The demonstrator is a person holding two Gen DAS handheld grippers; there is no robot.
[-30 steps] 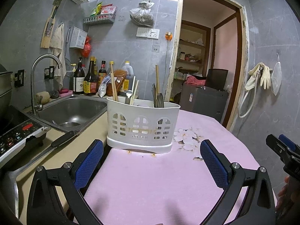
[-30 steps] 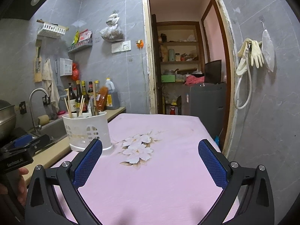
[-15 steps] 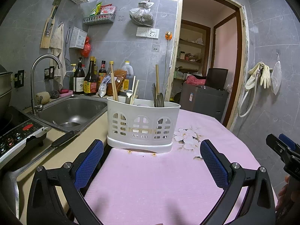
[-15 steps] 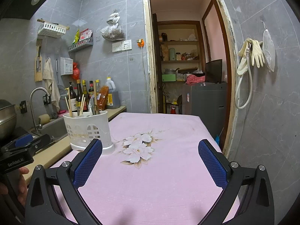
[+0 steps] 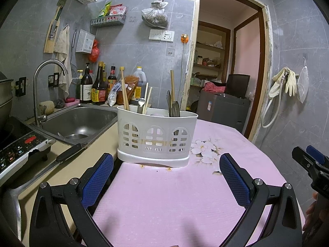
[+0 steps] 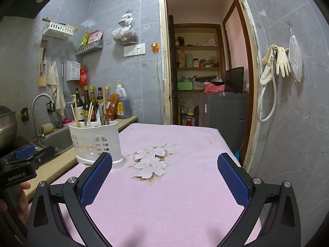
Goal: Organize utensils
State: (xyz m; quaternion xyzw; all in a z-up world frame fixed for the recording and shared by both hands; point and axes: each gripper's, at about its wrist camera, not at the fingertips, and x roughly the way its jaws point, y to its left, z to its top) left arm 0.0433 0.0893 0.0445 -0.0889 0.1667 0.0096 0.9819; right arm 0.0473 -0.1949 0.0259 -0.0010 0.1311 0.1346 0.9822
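A white slotted utensil holder (image 5: pixel 156 135) stands on the pink tablecloth (image 5: pixel 164 201), holding chopsticks (image 5: pixel 124 94), a spoon (image 5: pixel 141 103) and dark knives (image 5: pixel 174 108). My left gripper (image 5: pixel 165 177) is open and empty, just in front of the holder. My right gripper (image 6: pixel 164 179) is open and empty over the cloth, with the holder (image 6: pixel 95 142) ahead to its left. The right gripper also shows at the right edge of the left wrist view (image 5: pixel 312 162).
A steel sink (image 5: pixel 78 121) with a tap (image 5: pixel 48 86) lies left of the holder. A knife (image 5: pixel 51 164) lies on the counter beside an induction cooker (image 5: pixel 18 150). Sauce bottles (image 5: pixel 96 88) stand at the wall. A doorway (image 6: pixel 207 72) opens behind the table.
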